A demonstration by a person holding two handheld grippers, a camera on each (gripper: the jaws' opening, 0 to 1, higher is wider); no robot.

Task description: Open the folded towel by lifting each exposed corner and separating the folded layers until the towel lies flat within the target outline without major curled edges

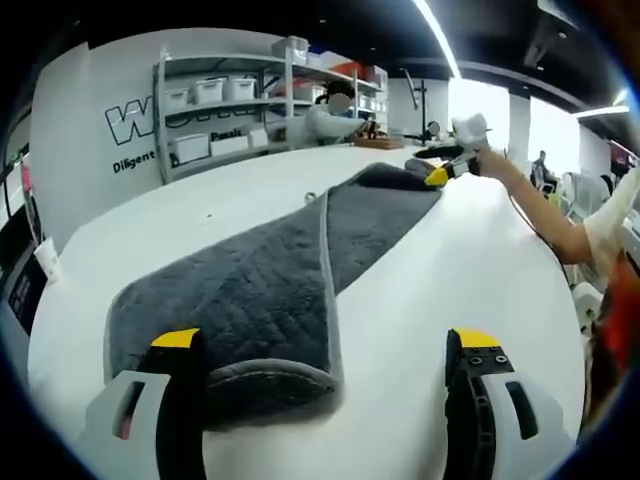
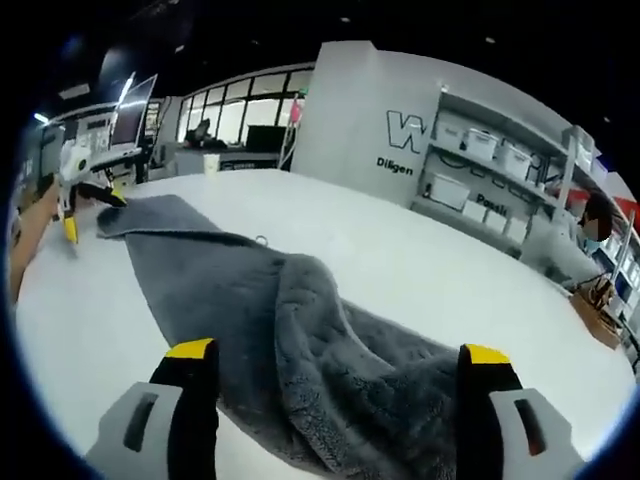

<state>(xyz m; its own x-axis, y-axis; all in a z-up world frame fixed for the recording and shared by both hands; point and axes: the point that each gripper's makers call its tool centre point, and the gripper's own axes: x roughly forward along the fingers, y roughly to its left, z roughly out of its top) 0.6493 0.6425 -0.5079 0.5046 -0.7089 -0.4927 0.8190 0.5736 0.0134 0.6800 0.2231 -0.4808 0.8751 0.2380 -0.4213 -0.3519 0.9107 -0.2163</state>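
Grey plush towel: lies lengthwise on the white table, one gripper at each end; a folded layer overlaps along a stitched edge running down its length.
Condition: not flat; in the right gripper view the near end is heaped in a raised fold.
Target outline: none that I can make out on the tabletop.
Handling, judged: soft, limp and thick, light enough to lift by a corner; it will sag and drag on the table, so it wants a hold on both ends of an edge.
Hold points, judged: the bound hem at a corner, such as the curled near edge.
Left gripper: jaws wide apart, holding nothing; left jaw over the towel's near end, right jaw over bare table.
Right gripper: jaws apart, straddling the bunched end, not clamped.
Left gripper view adds: the right gripper at the far end with the person's arm, and shelving with bins.
Right gripper view adds: the height of the heaped fold, the left gripper far left, and a monitor.
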